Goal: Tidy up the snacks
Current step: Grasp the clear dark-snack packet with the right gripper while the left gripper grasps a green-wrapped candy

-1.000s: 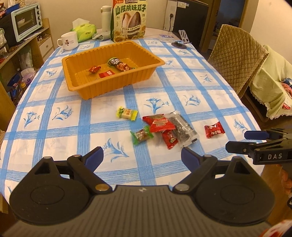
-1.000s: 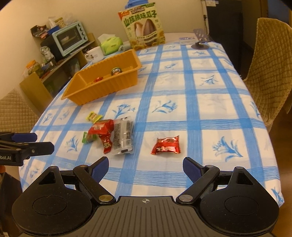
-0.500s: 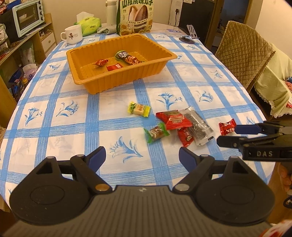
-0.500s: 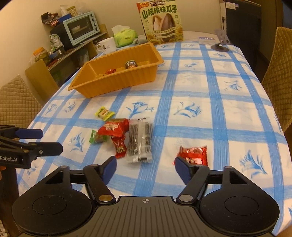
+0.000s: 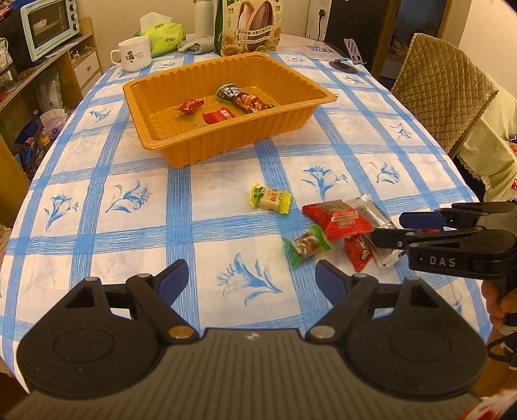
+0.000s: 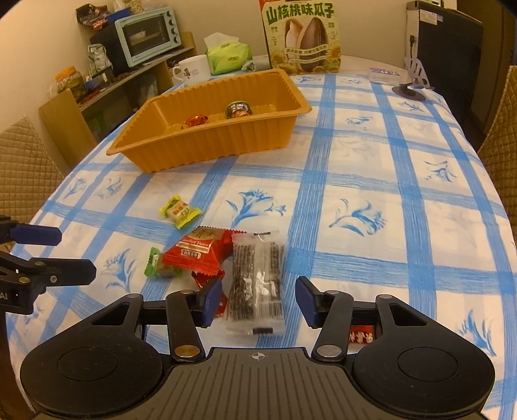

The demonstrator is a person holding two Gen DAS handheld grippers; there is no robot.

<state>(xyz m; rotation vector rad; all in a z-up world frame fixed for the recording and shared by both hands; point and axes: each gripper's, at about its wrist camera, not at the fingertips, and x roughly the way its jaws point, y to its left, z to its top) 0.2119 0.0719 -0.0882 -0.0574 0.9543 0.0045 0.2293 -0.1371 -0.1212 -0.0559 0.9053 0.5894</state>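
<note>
An orange tray (image 5: 161, 139) (image 6: 210, 145) holds a twisted red candy (image 5: 190, 106), a red packet (image 5: 219, 115) and a dark peanut packet (image 5: 242, 98). Loose on the cloth lie a yellow-green candy (image 5: 270, 199), a big red packet (image 6: 200, 253), a green-wrapped candy (image 6: 160, 263) and a clear packet of dark sticks (image 6: 258, 284). My right gripper (image 6: 258, 300) (image 5: 389, 229) is closing, its jaws on either side of the clear packet with the pads just off it. Beneath its right finger peeks a small red candy (image 6: 362, 334). My left gripper (image 5: 250, 279) (image 6: 76, 253) hangs open over bare cloth, left of the pile.
A sunflower-seed bag (image 5: 248, 26), a mug (image 5: 132, 53) and a tissue pack (image 5: 161, 34) stand behind the tray. A phone stand (image 5: 352, 58) sits far right. A shelf with a toaster oven (image 5: 48, 29) is left; a quilted chair (image 5: 442, 87) is right.
Both grippers moved forward and down toward the loose snacks. The right jaws narrowed and now straddle the clear packet; the lone red candy slid under its right finger.
</note>
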